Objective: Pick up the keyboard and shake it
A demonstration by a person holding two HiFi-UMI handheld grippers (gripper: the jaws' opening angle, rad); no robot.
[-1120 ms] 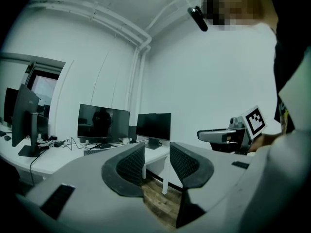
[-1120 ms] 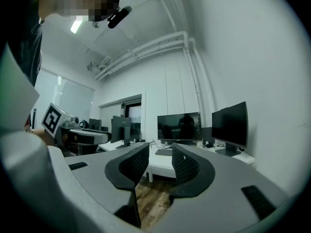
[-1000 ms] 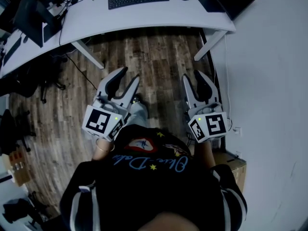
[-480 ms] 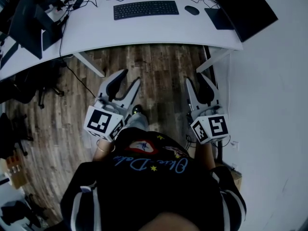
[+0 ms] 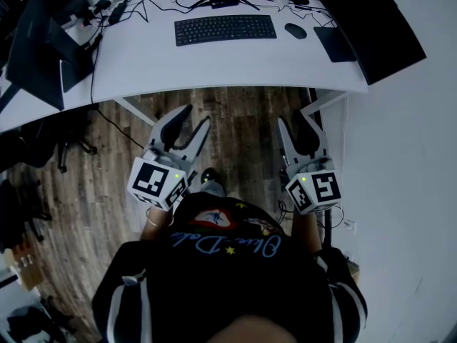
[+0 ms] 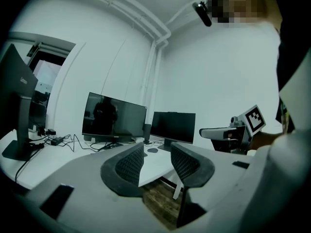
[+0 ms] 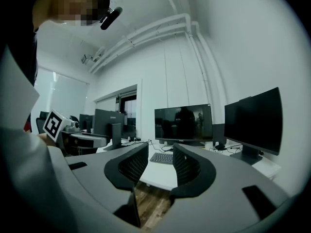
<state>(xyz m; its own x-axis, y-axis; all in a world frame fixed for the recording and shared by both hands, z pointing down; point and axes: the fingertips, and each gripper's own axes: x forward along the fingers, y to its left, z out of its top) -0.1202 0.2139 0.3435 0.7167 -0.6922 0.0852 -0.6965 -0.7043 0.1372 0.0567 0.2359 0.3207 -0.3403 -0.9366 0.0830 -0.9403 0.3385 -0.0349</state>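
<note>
- The keyboard (image 5: 225, 29) lies flat on the white counter (image 5: 214, 66), with a mouse (image 5: 295, 30) just to its right.
- The left gripper (image 5: 196, 114) and the right gripper (image 5: 292, 117) hover over the wooden floor (image 5: 239, 113), short of the counter's edge.
- Both pairs of jaws stand open, with nothing between them.

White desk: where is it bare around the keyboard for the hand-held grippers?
Bare: the white desk strip between black keyboard and near edge, and left of it. Crowded: black cables behind, black oval mouse and dark pad right.
</note>
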